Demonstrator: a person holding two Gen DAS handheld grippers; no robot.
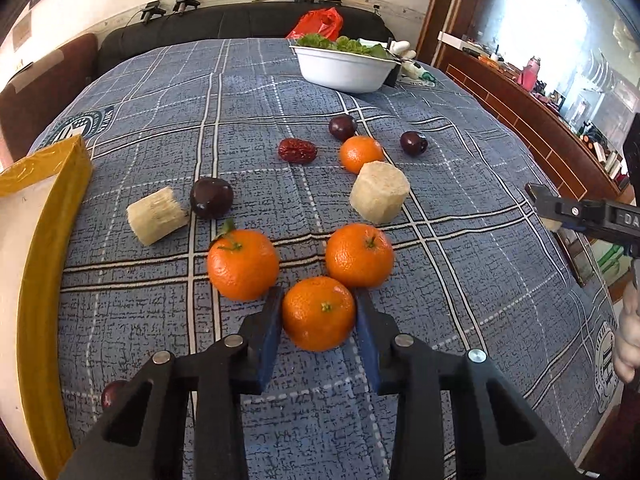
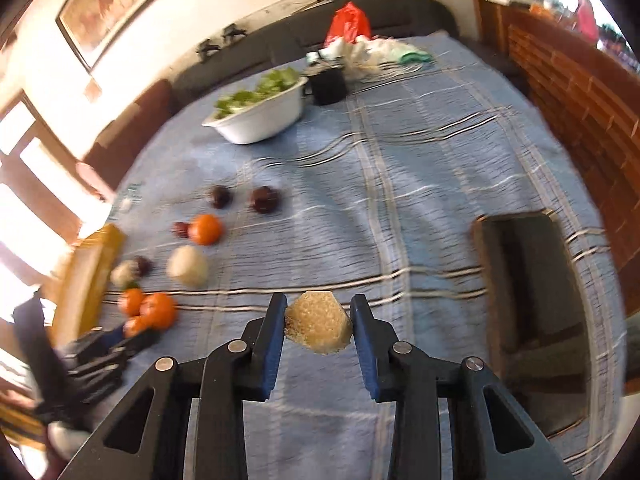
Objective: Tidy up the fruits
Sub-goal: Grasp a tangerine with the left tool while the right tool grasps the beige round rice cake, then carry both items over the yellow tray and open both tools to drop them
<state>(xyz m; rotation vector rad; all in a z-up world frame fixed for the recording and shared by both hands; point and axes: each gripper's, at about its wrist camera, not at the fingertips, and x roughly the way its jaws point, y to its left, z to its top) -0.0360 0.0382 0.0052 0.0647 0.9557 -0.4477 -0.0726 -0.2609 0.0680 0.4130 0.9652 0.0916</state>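
My left gripper (image 1: 318, 300) is shut on an orange (image 1: 319, 313) just above the blue checked cloth (image 1: 460, 184). Two oranges (image 1: 243, 264) (image 1: 359, 255) lie right beyond it and a third orange (image 1: 361, 154) lies farther back. Two pale sugarcane chunks (image 1: 157, 215) (image 1: 380, 193), three dark plums (image 1: 211, 197) (image 1: 343, 127) (image 1: 414, 143) and a red date (image 1: 297, 151) lie among them. My right gripper (image 2: 319, 308) is shut on a sugarcane chunk (image 2: 319, 328), held above the cloth; it also shows in the left wrist view (image 1: 548, 212) at the right edge.
A yellow-edged box (image 1: 40, 240) stands at the left of the table. A dark tray (image 2: 532, 312) lies at the right. A white bowl of greens (image 1: 344, 68) and a red bag (image 1: 320, 24) are at the back. Another plum (image 1: 112, 394) lies by my left gripper.
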